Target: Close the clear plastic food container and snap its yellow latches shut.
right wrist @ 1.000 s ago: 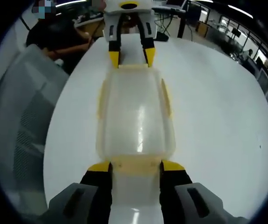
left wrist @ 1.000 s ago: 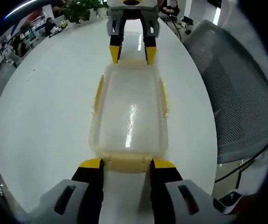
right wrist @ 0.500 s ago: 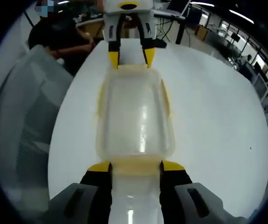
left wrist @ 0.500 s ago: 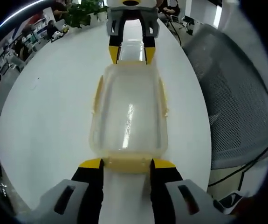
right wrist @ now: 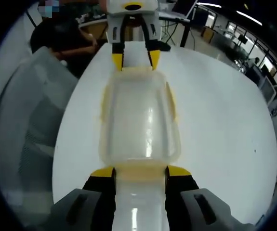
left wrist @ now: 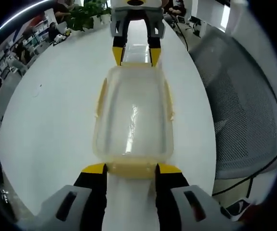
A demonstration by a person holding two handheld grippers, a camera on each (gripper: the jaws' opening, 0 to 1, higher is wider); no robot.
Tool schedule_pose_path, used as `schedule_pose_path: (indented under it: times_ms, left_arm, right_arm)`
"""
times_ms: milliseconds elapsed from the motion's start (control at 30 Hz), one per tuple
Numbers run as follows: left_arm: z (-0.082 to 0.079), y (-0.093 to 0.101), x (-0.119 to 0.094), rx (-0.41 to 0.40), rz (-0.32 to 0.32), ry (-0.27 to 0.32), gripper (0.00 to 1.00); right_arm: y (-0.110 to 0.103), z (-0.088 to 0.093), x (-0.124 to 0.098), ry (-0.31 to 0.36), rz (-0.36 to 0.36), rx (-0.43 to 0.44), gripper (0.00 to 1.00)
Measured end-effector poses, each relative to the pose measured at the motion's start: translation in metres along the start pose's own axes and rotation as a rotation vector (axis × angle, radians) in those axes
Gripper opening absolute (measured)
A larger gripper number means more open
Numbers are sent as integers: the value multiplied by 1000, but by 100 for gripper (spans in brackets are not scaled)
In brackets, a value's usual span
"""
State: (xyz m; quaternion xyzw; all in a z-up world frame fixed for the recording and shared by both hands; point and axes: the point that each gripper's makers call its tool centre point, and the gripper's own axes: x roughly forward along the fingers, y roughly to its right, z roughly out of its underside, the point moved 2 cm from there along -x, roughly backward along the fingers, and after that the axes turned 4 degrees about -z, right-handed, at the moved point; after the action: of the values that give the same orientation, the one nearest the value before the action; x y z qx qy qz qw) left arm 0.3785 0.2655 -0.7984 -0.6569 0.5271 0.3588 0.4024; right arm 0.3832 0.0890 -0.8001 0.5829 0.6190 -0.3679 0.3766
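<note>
1. The clear rectangular plastic food container [left wrist: 132, 114] with its lid on is seen at the centre of both views, on the round white table [left wrist: 51, 120].
2. Its long axis runs up the frame, from one gripper to the other.
3. The left gripper [left wrist: 130, 169], jaws parted, straddles the yellow end latch [left wrist: 131, 169] at the lower centre of its view.
4. The right gripper [right wrist: 140, 172], likewise parted, straddles the opposite yellow end latch [right wrist: 140, 171]; whether either is gripped cannot be told.
5. Each latch lies directly ahead of its own gripper.

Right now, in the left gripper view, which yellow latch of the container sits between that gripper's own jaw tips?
The short-end latch at the picture's bottom; the opposite end latch lies by the right gripper.
</note>
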Motion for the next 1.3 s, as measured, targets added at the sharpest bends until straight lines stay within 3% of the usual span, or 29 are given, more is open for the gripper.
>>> schedule_pose_path:
  times_ms: [1300]
  left_arm:
    - [-50, 5, -8, 59, -37, 31, 38]
  right_arm:
    - [-14, 25, -45, 14, 80, 5, 38]
